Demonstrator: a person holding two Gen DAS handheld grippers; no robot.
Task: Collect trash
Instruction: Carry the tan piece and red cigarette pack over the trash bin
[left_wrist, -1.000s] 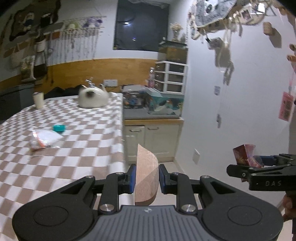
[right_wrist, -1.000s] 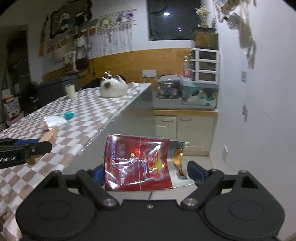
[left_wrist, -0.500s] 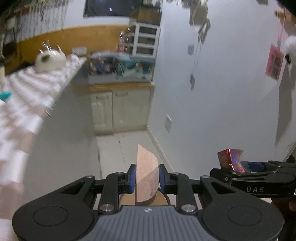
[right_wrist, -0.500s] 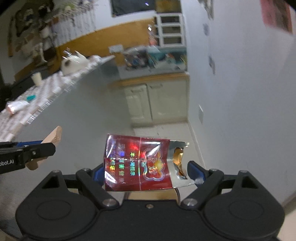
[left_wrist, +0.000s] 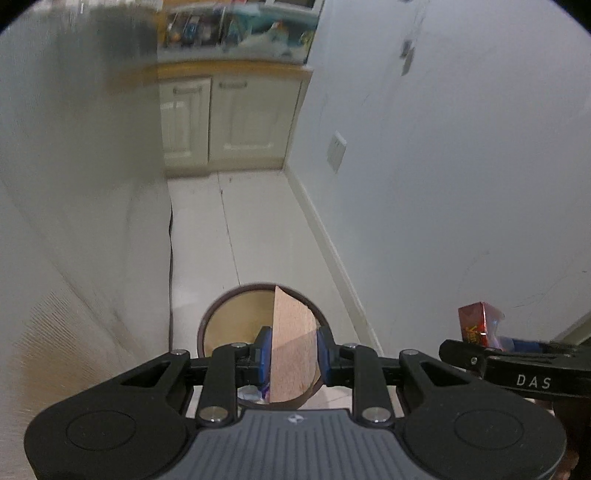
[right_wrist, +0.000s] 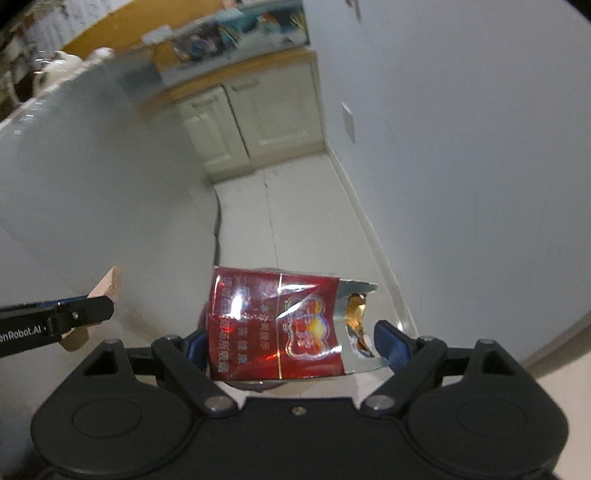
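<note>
My left gripper (left_wrist: 291, 350) is shut on a flat brown wood piece (left_wrist: 291, 339) and holds it upright over a round waste bin (left_wrist: 221, 317) on the floor. The bin has a dark rim and some trash inside. My right gripper (right_wrist: 288, 336) is shut on a torn red cigarette pack (right_wrist: 273, 325). The pack also shows at the right of the left wrist view (left_wrist: 478, 323). The wood piece also shows at the left of the right wrist view (right_wrist: 107, 284). The pack hides most of the bin in the right wrist view.
A table side draped in pale cloth (left_wrist: 74, 221) stands on the left. A white wall (left_wrist: 443, 166) with a socket (left_wrist: 337, 152) runs along the right. Cream cabinets (left_wrist: 229, 122) stand at the far end of the narrow floor strip (left_wrist: 240, 229).
Both grippers have tilted down from the checked tabletop towards the floor. The bin has come into view under the left gripper. Both still hold their items.
</note>
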